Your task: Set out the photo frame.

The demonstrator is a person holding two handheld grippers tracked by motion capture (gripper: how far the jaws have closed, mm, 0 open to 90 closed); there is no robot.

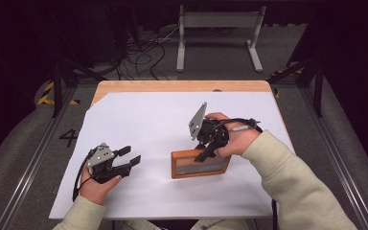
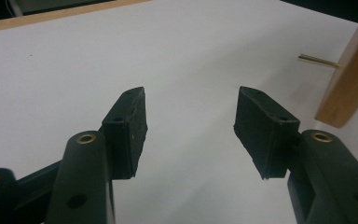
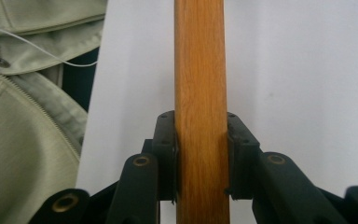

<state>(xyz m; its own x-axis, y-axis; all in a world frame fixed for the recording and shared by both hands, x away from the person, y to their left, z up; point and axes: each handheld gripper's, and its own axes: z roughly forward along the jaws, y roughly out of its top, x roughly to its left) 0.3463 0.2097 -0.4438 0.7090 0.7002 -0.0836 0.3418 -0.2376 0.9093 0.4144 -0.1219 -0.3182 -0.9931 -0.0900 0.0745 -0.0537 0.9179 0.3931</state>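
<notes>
The wooden picture frame (image 1: 200,163) lies near the middle of the white sheet (image 1: 148,120) that covers the desk (image 1: 172,86), and everything here is best placed from it. The right gripper (image 1: 206,154) comes down on the frame's far edge from above, and its jaws are clamped on the frame's wooden rail; the right gripper view shows the rail (image 3: 200,107) running straight up between both pads, with wood touching each pad squarely. The left gripper (image 1: 127,160) sits well to the left of the frame, low over the sheet, jaws apart and holding nothing. In the left gripper view a corner of the frame (image 2: 352,74) hangs at the right, clear of the sheet, with a thin metal pin (image 2: 318,60) sticking out of its back.

The step in hand looks like lifting or tipping the frame up by that one rail. To do it well, the right grip should stay centred on the rail as it is now, pads flat on both faces, so the wood cannot twist out. A single-rail hold lets the frame swing about the jaws, so a slow, steady rise is wiser than a quick one. The free left gripper is the natural support: bring it in toward the frame's near left corner and close on the wood itself, keeping clear of the thin pin and of the glass or backing panel, which may slip or mark.
</notes>
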